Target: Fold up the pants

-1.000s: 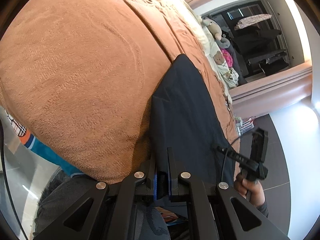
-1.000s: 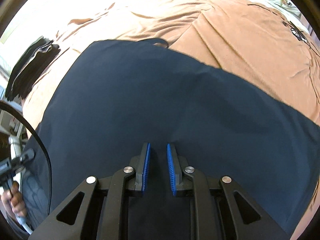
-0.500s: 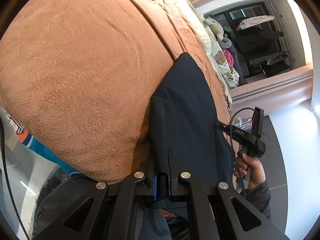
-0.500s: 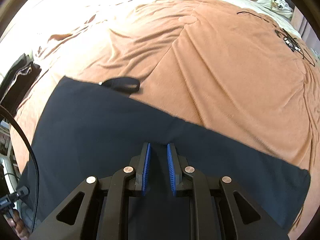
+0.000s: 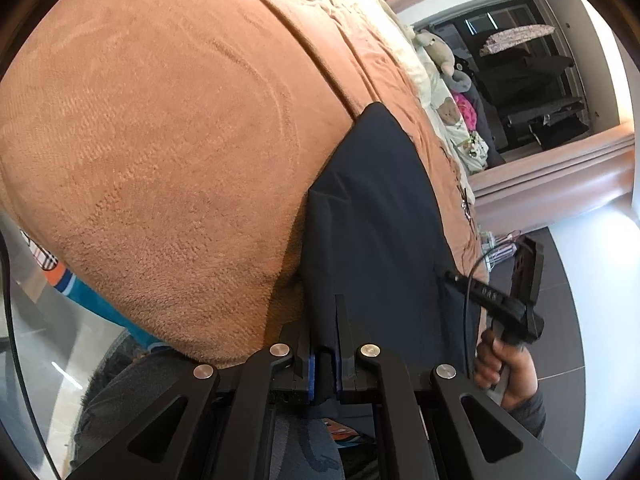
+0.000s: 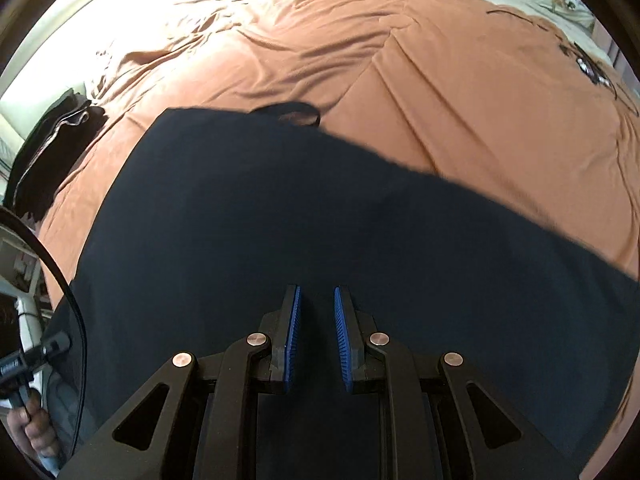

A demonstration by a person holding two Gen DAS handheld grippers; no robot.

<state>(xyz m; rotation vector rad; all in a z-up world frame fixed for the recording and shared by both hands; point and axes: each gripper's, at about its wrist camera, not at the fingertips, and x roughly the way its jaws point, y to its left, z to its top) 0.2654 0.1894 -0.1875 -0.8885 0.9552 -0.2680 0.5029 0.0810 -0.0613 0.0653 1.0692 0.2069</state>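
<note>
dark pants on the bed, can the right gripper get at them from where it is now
Probably yes. In the right wrist view the right gripper hangs directly over the dark pants with nothing between its slightly parted blue pads and the fabric. The left gripper pinches one edge off to the side, out of the way.

Your pants (image 6: 320, 220) are smooth, matt navy cloth. At ten o'clock from them the bedspread (image 5: 160, 140) is rust-brown, nubby fleece. Your right gripper (image 6: 316, 336) has matt black plastic arms, ribbed blue pads (image 6: 291, 336) and shiny metal rivets (image 6: 256, 339).
</note>
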